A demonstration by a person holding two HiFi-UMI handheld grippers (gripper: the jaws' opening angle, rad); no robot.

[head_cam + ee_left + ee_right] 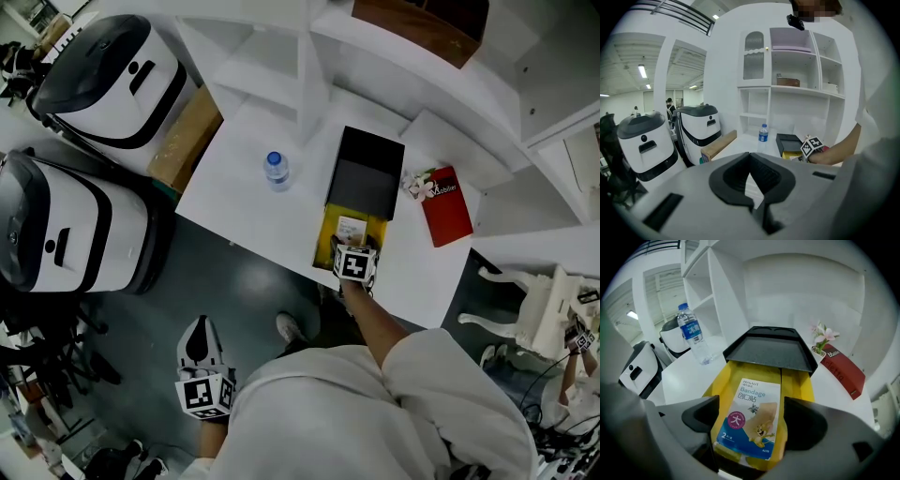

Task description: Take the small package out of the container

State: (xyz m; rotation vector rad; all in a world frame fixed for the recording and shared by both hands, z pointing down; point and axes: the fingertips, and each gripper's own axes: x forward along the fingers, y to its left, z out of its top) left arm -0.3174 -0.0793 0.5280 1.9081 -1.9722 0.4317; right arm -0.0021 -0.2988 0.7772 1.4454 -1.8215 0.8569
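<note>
A small bandage package (750, 418) (352, 228) lies flat in the open yellow container (799, 380) (325, 234). The container's black lid (768, 352) (366, 173) rests over its far half. My right gripper (751, 404) (353, 246) is at the container's near end, open, with one jaw on each side of the package. My left gripper (198, 328) (752, 187) hangs low beside the table, over the grey floor. It is shut and holds nothing. From there the container (791, 153) shows in the distance.
On the white table (244, 202) stand a water bottle (276, 170) (695, 336) left of the container, and a red book (446, 204) with a small flower (419, 185) to its right. A cardboard box (185, 139) and two white-and-black machines (103, 80) (56, 220) stand at left, shelving (309, 56) behind.
</note>
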